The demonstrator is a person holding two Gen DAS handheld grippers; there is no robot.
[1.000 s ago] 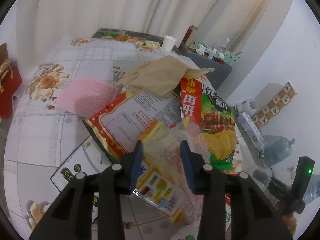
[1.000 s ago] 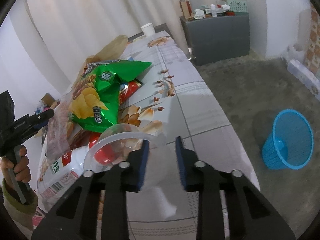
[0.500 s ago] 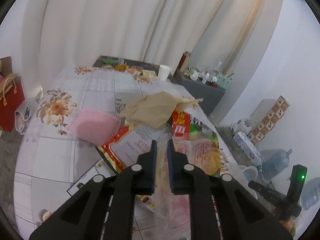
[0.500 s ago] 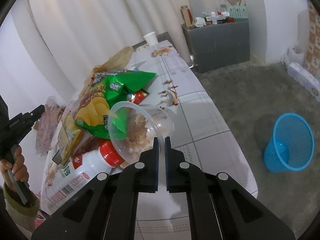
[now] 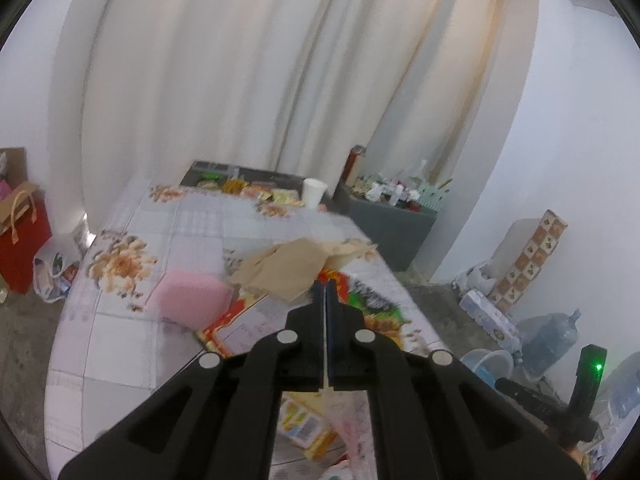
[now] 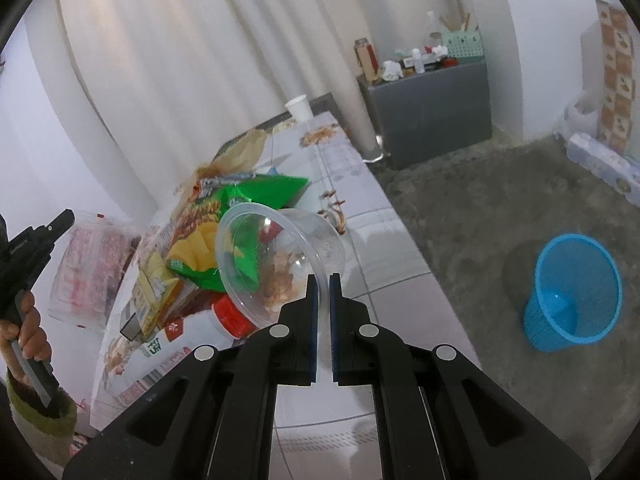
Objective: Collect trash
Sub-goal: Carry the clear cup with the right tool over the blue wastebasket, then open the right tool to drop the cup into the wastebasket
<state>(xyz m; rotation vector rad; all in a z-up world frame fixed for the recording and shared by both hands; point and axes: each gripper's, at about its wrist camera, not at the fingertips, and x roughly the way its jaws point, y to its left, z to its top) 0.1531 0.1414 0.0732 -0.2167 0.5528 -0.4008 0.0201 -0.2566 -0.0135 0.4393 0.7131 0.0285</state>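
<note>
Between right hand-held gripper [image 6: 323, 280] jaws, empty clear cup [image 6: 280, 264], tilted.

Left claw [image 5: 325, 292] pinched on thin plastic wrapper [image 5: 345, 420], above littered table [image 5: 120, 344].

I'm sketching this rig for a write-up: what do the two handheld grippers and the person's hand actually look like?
Both the left gripper and right gripper are matte black plastic with angular open-frame arms, round silver bolt heads and blue pads on the inner finger faces. The hand is bare, with a green knitted sleeve cuff at the wrist. No cables show.
</note>
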